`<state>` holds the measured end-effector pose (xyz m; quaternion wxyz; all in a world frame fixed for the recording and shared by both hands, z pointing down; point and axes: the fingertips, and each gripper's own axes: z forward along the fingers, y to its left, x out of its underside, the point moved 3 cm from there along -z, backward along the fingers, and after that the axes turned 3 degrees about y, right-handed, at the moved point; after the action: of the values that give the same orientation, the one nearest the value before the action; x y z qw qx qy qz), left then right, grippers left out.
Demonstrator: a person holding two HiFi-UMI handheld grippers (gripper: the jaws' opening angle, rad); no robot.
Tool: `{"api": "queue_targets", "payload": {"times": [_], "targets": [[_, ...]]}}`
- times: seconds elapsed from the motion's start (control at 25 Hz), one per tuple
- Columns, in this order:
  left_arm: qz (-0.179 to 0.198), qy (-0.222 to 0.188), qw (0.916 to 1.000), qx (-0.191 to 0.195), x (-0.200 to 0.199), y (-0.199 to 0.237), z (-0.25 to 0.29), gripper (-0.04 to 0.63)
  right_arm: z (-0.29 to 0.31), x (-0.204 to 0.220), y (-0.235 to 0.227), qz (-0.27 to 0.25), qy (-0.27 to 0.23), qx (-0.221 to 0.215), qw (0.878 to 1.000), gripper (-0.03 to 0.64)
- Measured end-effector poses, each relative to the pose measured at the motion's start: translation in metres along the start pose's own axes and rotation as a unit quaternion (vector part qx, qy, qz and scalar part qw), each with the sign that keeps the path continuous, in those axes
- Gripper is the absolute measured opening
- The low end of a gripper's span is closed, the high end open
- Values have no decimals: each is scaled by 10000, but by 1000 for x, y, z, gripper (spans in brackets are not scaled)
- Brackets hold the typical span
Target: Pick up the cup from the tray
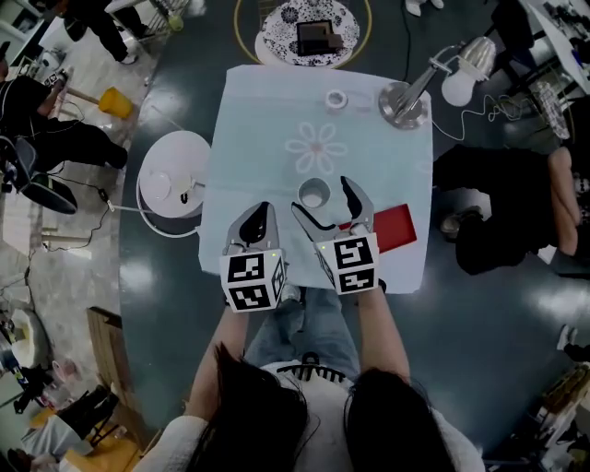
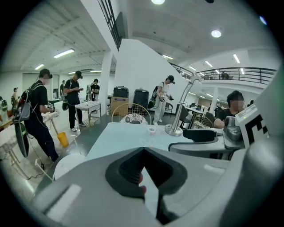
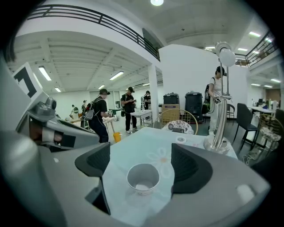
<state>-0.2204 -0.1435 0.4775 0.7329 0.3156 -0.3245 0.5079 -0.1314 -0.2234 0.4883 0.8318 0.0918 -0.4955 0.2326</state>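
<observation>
Your head view is dim and bluish, the table (image 1: 267,111) palest. Ceiling lights (image 2: 157,1) glare in both gripper views; edges bow into black corners, and the left gripper (image 2: 143,153) looms soft.

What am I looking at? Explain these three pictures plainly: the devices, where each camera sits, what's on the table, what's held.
A person holds two hand-worked grippers, each bearing a marker cube. The head view looks down from the person's head. The other two views come from cameras riding on the grippers, looking along their jaws. On the pale cloth stand a white cup, a red tray, a desk lamp and a small white ring. The cup stands on the cloth, not on the tray. The left gripper is shut and empty. The right gripper is open, and the cup shows between its jaws, untouched. Nothing is held.
</observation>
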Motion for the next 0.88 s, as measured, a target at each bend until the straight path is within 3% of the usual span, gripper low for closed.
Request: {"api": "queue_targets", "payload": {"times": [0.16, 0.28, 0.52, 0.68, 0.88], "targets": [[92, -219, 9996, 158, -14, -2, -11, 0, -14, -8, 6, 40, -57, 149, 9999, 386], [89, -365, 9988, 317, -21, -9, -19, 0, -31, -13, 10, 286, -159, 231, 9992, 277], [210, -660, 9947, 760, -33, -22, -45, 0, -66, -27, 20, 332, -388, 665, 9965, 234], [482, -887, 9912, 856, -36, -34, -63, 0, -98, -26, 16, 543, -530, 1122, 9908, 130], [502, -1037, 9871, 1111, -30, -48, -89, 0, -138, -17, 19, 778, -667, 1519, 9831, 78]]}}
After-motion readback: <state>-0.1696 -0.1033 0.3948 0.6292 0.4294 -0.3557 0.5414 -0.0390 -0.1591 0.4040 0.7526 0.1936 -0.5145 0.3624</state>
